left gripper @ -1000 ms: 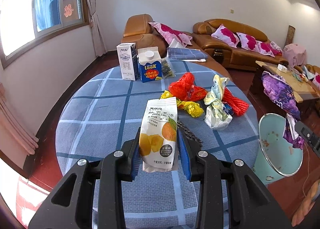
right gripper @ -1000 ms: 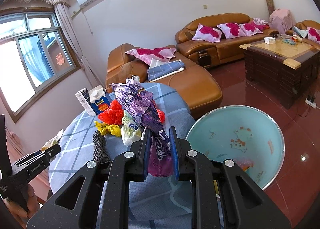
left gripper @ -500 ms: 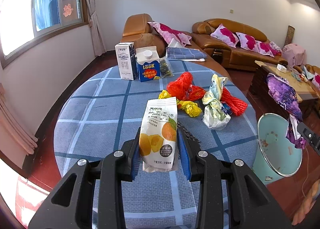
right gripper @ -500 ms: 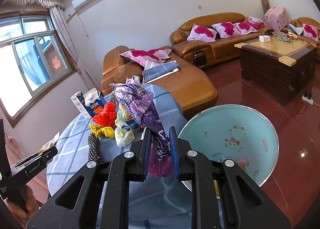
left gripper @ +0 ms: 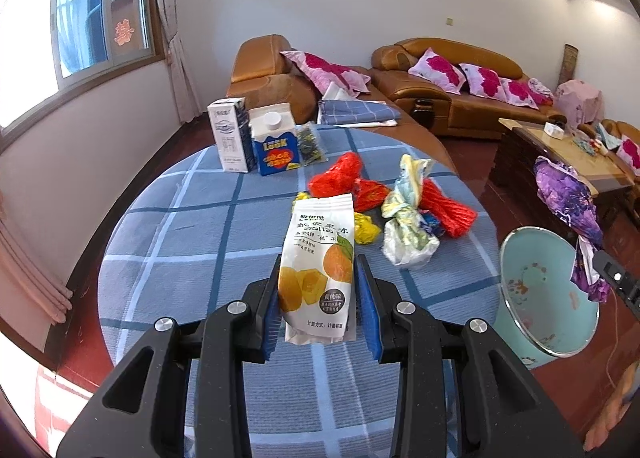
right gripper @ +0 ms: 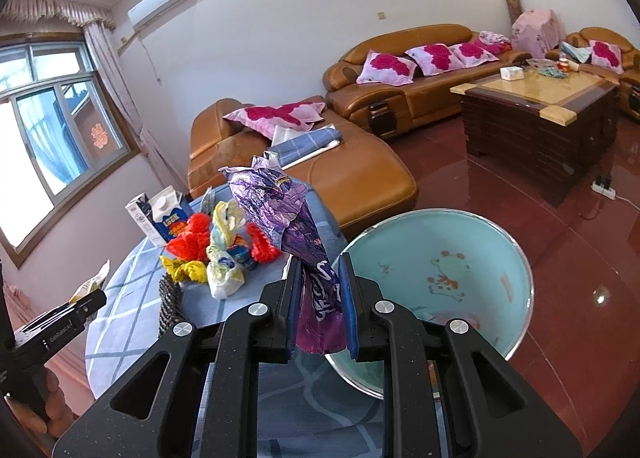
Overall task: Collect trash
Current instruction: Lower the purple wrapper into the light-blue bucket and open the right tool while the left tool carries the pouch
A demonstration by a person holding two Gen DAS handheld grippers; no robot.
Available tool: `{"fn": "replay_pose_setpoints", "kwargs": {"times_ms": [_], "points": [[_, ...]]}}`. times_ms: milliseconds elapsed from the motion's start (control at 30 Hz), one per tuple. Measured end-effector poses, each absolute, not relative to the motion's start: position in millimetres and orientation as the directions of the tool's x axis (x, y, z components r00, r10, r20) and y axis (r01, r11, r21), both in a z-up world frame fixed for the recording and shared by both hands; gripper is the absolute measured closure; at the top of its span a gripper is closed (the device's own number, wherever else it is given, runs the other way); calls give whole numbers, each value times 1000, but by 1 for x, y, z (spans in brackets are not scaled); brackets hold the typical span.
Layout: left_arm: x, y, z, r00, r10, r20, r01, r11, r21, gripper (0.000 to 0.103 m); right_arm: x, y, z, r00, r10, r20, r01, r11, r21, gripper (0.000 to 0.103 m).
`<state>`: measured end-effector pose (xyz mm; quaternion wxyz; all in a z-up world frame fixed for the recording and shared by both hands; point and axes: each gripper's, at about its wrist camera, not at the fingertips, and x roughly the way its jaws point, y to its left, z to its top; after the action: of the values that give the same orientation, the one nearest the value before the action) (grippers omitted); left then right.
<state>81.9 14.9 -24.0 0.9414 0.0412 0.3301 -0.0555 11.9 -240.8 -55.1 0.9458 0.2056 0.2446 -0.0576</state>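
Left gripper (left gripper: 316,290) jaws pinch a glossy white snack pouch (left gripper: 318,266) above the checked desk (left gripper: 192,242); right gripper (right gripper: 320,298) jaws clamp a crinkled purple foil wrapper (right gripper: 280,214) beside the round teal bin (right gripper: 516,270), whose bottom is partly hidden

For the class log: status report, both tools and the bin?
Left tool shut on jelly pouch. Right tool shut on purple wrapper, beside bin. Path clear.

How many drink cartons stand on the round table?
2. The white carton stands at the far edge of the table, and the blue carton is close beside it, on its right in the left wrist view. Others may be hidden behind them.
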Motion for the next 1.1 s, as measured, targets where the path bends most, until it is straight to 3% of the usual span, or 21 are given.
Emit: {"fn": "replay_pose_setpoints", "kwargs": {"times_ms": [567,1100], "points": [[88,-53,-18,782,-157,-603,243,968,62,70,1,-281,-57,869,-112,-482,320,871,373,84],[98,-119,-38,728,-224,-647,348,935,68,70,-3,-319,-79,823,-221,-523,445,822,355,84]]}}
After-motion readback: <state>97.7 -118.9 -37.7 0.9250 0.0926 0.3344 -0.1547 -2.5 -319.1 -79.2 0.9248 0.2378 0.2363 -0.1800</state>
